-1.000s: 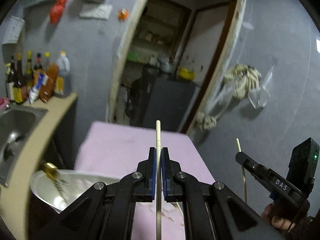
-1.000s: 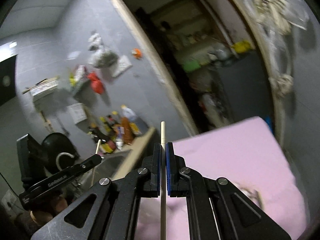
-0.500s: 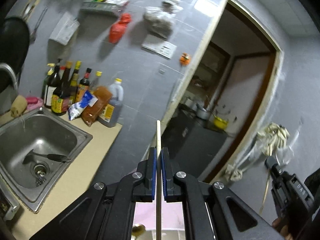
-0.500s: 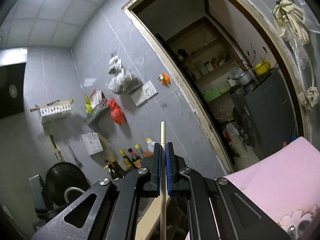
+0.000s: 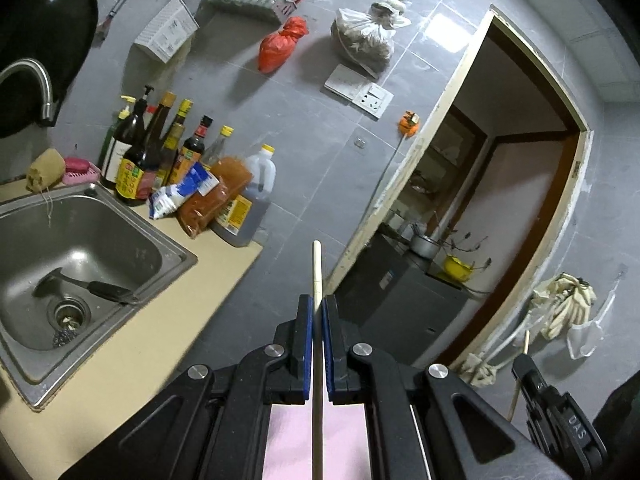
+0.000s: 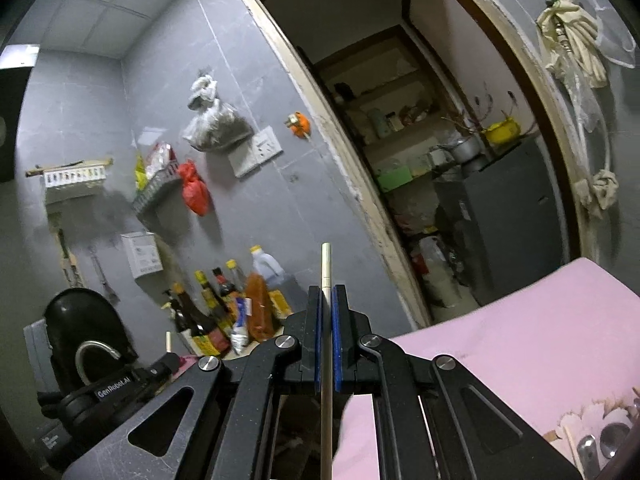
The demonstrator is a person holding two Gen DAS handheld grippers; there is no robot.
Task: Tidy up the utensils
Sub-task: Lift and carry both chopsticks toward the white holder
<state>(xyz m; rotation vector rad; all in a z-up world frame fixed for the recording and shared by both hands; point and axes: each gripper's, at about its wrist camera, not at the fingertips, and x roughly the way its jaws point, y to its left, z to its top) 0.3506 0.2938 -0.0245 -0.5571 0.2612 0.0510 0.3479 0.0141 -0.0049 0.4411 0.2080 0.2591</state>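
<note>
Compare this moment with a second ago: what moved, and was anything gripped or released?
Both views swung up off the pink cloth toward the sink and bottles along the wall. Nothing was taken or let go: the left gripper stays shut on its chopstick, the right gripper on its chopstick.

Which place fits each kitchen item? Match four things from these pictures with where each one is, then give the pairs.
Things:
1. chopstick
2. black spatula
3. red bag
4. sauce bottles

Places:
A. hanging on the grey wall
B. lying in the steel sink
C. clamped in the left hand-held gripper
D. standing on the counter behind the sink

Pairs: 1-C, 2-B, 3-A, 4-D
</note>
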